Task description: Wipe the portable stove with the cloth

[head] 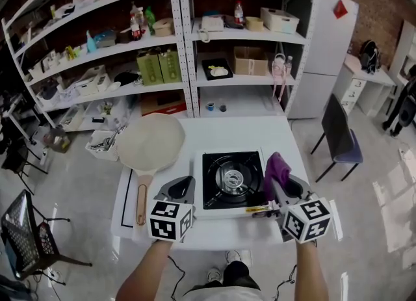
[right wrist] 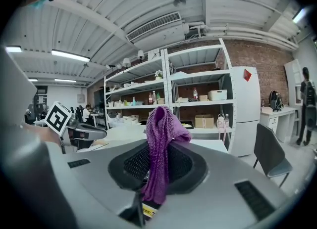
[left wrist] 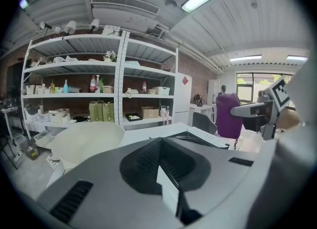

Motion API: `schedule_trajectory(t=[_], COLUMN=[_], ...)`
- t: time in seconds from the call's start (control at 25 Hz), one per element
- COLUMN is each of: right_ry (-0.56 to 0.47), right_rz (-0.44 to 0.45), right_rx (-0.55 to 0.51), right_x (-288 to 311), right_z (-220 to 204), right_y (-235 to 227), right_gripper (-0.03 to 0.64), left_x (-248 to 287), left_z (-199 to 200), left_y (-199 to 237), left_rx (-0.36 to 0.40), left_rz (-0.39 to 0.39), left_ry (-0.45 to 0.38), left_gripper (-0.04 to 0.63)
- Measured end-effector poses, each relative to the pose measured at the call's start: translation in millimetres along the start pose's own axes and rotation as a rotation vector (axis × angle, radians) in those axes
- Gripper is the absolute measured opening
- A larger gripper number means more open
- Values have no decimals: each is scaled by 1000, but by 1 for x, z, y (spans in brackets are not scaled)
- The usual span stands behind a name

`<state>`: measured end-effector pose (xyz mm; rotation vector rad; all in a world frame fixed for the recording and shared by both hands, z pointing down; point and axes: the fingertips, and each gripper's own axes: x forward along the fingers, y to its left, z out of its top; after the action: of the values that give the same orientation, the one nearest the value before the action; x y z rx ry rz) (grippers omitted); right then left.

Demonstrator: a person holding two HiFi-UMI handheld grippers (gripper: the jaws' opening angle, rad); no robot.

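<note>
Right gripper view: your right gripper (right wrist: pixel 155 186) has its jaws pinched on the purple cloth (right wrist: pixel 161 134). The cloth stands up out of them in a loose fold, with one tail hanging down on the near side.
Left gripper view: your left gripper (left wrist: pixel 172 188) has its jaws closed together with nothing in them.
Head view: you hold the cloth above the right edge of the portable stove (head: pixel 213 192), which sits near the front of the white table (head: pixel 240 130). The left gripper is just beside the stove's near left corner. A cream pan with a wooden handle (head: pixel 151 142) lies to the far left.
Wiping well: tip the right gripper down so the loose fold lands flat on the black top. Sweep it around the burner (head: pixel 232 177) rather than over it, because the pile would likely snag there. The stove looks light, so steady its left edge with your closed left gripper.
Hard to make out: you cannot tell whether the cloth touches the stove yet. The right gripper and cloth hide the stove's right side and control panel. No dirt shows at this size.
</note>
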<state>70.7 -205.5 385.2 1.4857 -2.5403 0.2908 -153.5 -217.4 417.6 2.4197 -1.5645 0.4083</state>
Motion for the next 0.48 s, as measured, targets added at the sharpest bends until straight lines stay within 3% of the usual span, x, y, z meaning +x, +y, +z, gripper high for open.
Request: schedule_trajectory(t=[0.48], right_ry=[-1], right_rz=[-14], right_rx=[-3], right_x=[-13], right_z=[2], right_y=[5], right_gripper=[61], left_x=[-9], left_z=[2], left_y=[-7], left_rx=[-1], left_rz=[-18], left_ry=[-5], left_gripper=[6])
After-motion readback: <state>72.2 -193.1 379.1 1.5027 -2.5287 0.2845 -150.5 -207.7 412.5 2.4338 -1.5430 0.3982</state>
